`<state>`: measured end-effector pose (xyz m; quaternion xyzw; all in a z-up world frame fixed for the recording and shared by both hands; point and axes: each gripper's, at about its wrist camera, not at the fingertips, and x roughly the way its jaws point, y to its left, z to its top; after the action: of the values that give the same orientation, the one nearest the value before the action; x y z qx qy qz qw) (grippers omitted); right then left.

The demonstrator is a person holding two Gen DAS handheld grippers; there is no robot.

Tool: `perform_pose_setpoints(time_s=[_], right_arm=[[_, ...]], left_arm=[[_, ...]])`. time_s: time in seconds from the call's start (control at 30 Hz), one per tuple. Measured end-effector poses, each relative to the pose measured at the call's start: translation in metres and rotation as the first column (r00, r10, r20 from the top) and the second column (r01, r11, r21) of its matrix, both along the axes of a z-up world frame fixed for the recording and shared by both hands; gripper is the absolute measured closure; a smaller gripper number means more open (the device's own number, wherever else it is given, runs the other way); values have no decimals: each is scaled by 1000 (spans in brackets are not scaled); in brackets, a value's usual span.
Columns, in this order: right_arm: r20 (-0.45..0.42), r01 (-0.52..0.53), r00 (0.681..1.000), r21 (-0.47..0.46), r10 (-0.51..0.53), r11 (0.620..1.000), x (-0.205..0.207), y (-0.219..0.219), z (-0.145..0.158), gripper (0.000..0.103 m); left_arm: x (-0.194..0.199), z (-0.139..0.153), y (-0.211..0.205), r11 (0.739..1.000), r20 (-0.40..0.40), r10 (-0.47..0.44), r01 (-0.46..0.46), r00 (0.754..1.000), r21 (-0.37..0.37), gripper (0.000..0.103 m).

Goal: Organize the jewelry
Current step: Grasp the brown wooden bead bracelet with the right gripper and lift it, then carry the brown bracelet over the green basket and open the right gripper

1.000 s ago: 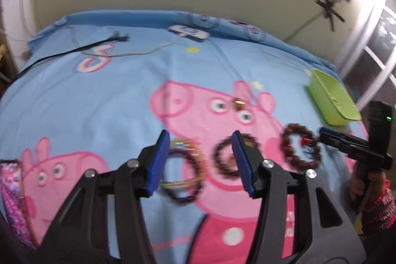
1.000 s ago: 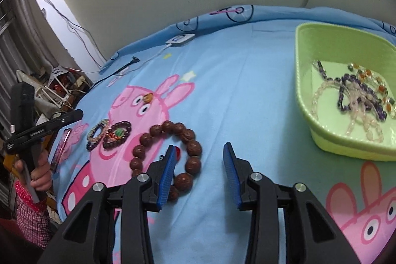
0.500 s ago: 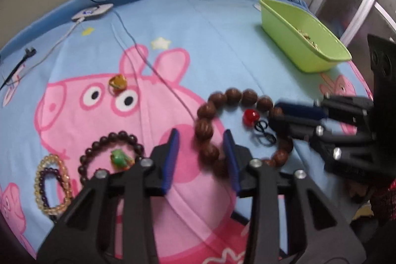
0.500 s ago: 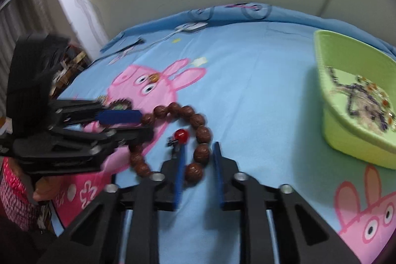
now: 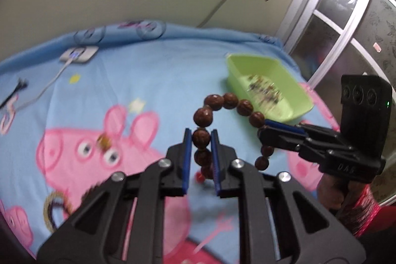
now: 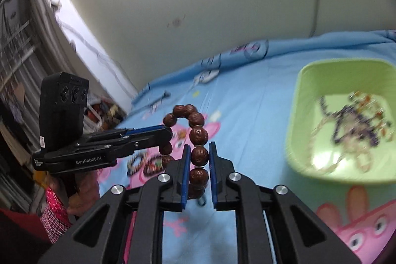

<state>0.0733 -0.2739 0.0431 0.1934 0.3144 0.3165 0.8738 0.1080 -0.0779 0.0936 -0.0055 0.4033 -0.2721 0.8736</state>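
With our left gripper (image 5: 201, 137) and right gripper (image 6: 199, 152) we each pinch a bead of the brown wooden bead bracelet (image 5: 224, 102), holding it above the blue cartoon bedsheet (image 5: 148, 81), near the green tray (image 6: 307, 76).

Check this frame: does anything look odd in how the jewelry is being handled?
Yes. Both the left gripper and right gripper clamp the same large brown wooden bead bracelet, holding it up between them above the blue cartoon bedsheet, short of the green plastic tray.
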Motion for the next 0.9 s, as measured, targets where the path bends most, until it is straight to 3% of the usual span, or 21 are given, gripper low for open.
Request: perform_pose_setpoints(time_s=[0.23, 0.4, 0.53, 0.57, 0.6, 0.63, 0.7, 0.83, 0.9], right_arm=[[59, 215, 974, 87, -221, 973, 1, -86, 22, 103], [22, 314, 948, 77, -316, 946, 7, -119, 6, 103], [-41, 373, 928, 78, -371, 924, 13, -129, -18, 103], [-49, 398, 917, 83, -395, 914, 14, -133, -23, 103], [-34, 417, 909, 93, -415, 904, 12, -139, -24, 96], [-23, 449, 893, 97, -449, 888, 10, -142, -23, 82], [30, 483, 872, 116, -489, 868, 2, -146, -16, 73], [132, 495, 851, 123, -509, 860, -14, -141, -2, 73], [165, 475, 856, 125, -491, 871, -19, -131, 4, 71]], left_arm=[[27, 36, -94, 993, 87, -121, 122, 989, -5, 89], [57, 19, -148, 989, 38, -147, 146, 988, 18, 89], [67, -5, -167, 990, -21, -131, 132, 991, 48, 89], [68, -10, -168, 990, -32, -126, 127, 992, 58, 89], [68, -15, -168, 990, -44, -124, 127, 991, 69, 89], [68, -17, -166, 989, -48, -126, 129, 991, 73, 89], [63, -11, -156, 991, -21, -114, 116, 993, 74, 89], [48, 18, -115, 997, 106, -54, 47, 993, 68, 86], [40, 30, -87, 998, 158, 3, -14, 987, 68, 67]])
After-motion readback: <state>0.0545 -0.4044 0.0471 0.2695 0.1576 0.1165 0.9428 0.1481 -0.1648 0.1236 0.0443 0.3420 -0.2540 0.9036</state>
